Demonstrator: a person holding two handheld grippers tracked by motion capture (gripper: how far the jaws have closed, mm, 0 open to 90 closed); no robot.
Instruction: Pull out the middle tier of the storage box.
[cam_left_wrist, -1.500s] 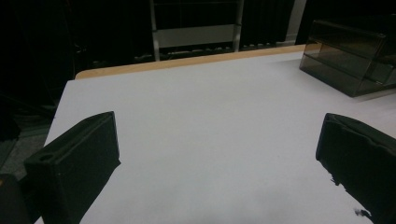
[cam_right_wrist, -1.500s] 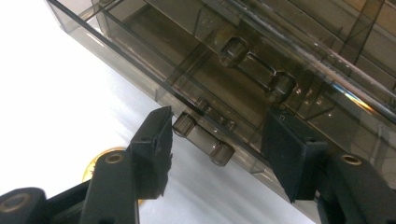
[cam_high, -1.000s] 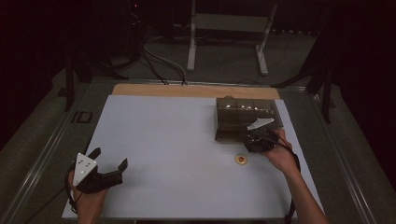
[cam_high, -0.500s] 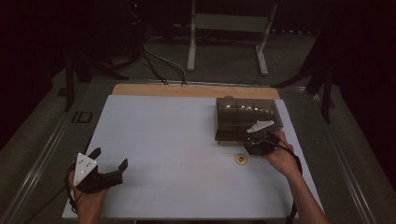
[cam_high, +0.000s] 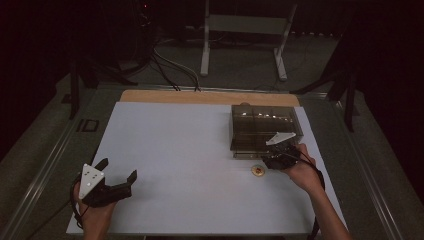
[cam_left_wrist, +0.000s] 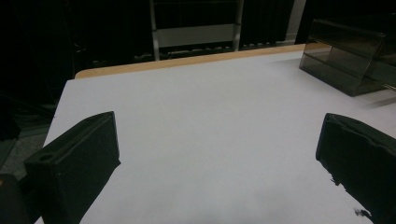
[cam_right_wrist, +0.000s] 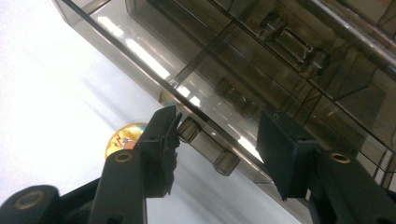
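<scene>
So from the high view we see the right gripper (cam_high: 274, 154) at the near edge of the smoked plastic box (cam_high: 264, 128), with a small gold disc (cam_high: 257, 170) on the white table (cam_high: 190, 150) just beside it; the right gripper view adds the jaws part-open around the box's front latch (cam_right_wrist: 205, 140), pads not pressing. We've just been closing those slightly, hand barely shifted versus a second ago. Left gripper (cam_high: 115, 182) sits released near the table's near-left corner, unmoved.
</scene>
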